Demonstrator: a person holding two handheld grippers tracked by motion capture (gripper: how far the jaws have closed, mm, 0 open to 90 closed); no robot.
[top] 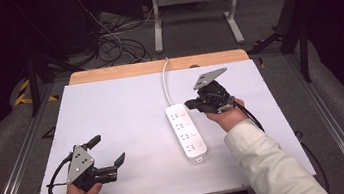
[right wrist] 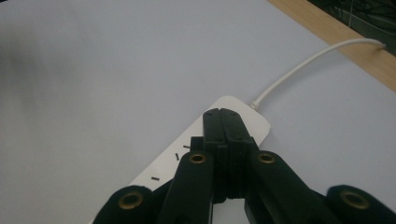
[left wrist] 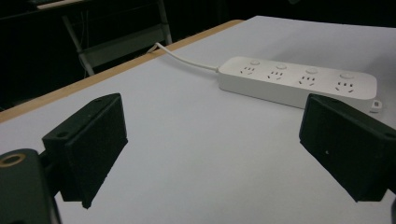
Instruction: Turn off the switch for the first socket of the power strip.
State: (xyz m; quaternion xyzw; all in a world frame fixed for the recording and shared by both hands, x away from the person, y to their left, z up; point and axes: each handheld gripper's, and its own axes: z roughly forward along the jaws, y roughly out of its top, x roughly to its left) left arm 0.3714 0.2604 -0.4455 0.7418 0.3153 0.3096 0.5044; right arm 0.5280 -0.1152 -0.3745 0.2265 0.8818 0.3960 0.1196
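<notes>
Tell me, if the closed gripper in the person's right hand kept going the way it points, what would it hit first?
Probably the white power strip: the right gripper has its jaws shut, aimed at the strip's cord end, just above it. Whether they already touch it is unclear.

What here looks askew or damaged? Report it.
Nothing looks damaged or spilled. The power strip lies flat but slightly slanted to the table edges, its cable running off the far edge. The right gripper is shut beside its cable end; the left gripper is open.

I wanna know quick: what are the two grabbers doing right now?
Left gripper: open, holding nothing.
Right gripper: shut, empty, over the white power strip.
</notes>
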